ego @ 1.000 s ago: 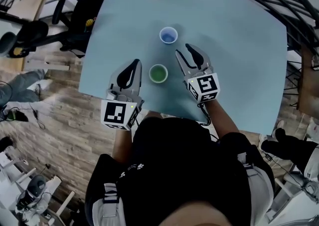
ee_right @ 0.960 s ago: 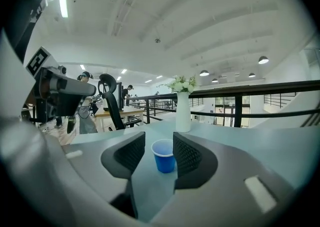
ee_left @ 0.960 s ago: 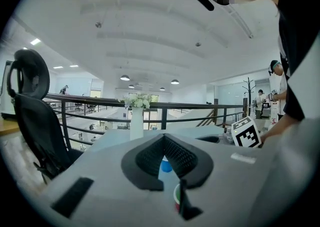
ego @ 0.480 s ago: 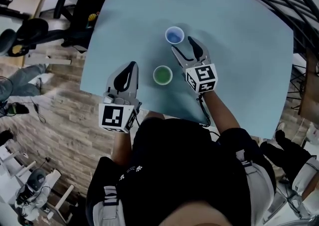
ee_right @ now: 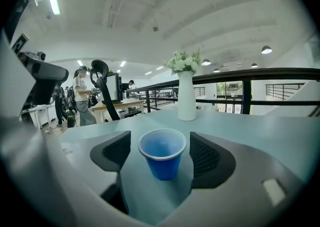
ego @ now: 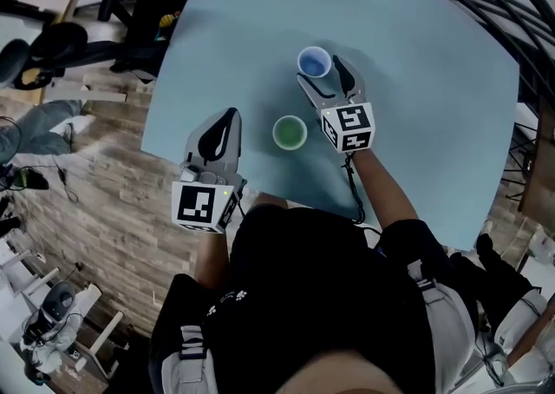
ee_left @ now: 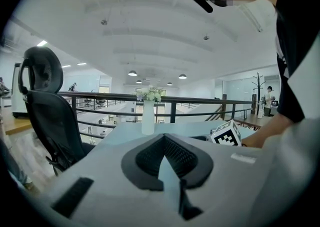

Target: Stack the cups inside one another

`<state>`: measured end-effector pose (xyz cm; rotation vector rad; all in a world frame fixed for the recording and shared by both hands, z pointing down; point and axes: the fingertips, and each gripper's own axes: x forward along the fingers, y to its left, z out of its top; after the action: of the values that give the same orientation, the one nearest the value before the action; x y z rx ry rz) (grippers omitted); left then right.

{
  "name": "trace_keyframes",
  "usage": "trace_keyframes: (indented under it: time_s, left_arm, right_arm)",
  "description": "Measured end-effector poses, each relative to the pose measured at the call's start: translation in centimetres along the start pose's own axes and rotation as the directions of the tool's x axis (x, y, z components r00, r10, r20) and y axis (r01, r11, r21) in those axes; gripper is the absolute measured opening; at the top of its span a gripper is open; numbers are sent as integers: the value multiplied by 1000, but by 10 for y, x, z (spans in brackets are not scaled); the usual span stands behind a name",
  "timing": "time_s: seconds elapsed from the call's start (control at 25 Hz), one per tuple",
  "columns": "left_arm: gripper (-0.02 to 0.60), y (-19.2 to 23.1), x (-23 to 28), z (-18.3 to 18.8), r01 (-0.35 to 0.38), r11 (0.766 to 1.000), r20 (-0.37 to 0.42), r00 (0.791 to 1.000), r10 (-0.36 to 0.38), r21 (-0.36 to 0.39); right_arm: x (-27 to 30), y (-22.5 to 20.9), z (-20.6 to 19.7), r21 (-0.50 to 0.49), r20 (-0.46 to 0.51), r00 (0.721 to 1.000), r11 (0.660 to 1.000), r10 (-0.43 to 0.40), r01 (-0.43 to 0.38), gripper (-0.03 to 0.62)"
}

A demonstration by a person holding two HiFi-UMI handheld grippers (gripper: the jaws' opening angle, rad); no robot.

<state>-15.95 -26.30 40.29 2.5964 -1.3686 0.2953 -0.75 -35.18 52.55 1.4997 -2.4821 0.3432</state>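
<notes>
Two cups are sitting unstacked: blue cup (ego: 314, 62), green cup (ego: 290, 132).
Right tool (ego: 323, 72), just opening, is flanking the blue cup ungripped; skewed squeezing could topple it. Left tool (ego: 228, 118) is clenched, empty.

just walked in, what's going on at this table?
A person works a gripper in each hand at a blue table. The right gripper has just been opening its jaws, which stand wide around the upright blue cup, not pressing it. The green cup sits apart, nearer the person. The left gripper is shut and empty. Nothing is stacked yet.
</notes>
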Motion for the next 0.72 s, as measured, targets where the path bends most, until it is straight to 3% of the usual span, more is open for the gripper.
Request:
trace_keyframes:
  time_s: [0.72]
  left_arm:
    - [-6, 15, -14, -4, -46, 999, -4, 999, 46, -15]
  right_arm:
    - [19, -3, -15, -38, -46, 999, 999, -11, 9, 353]
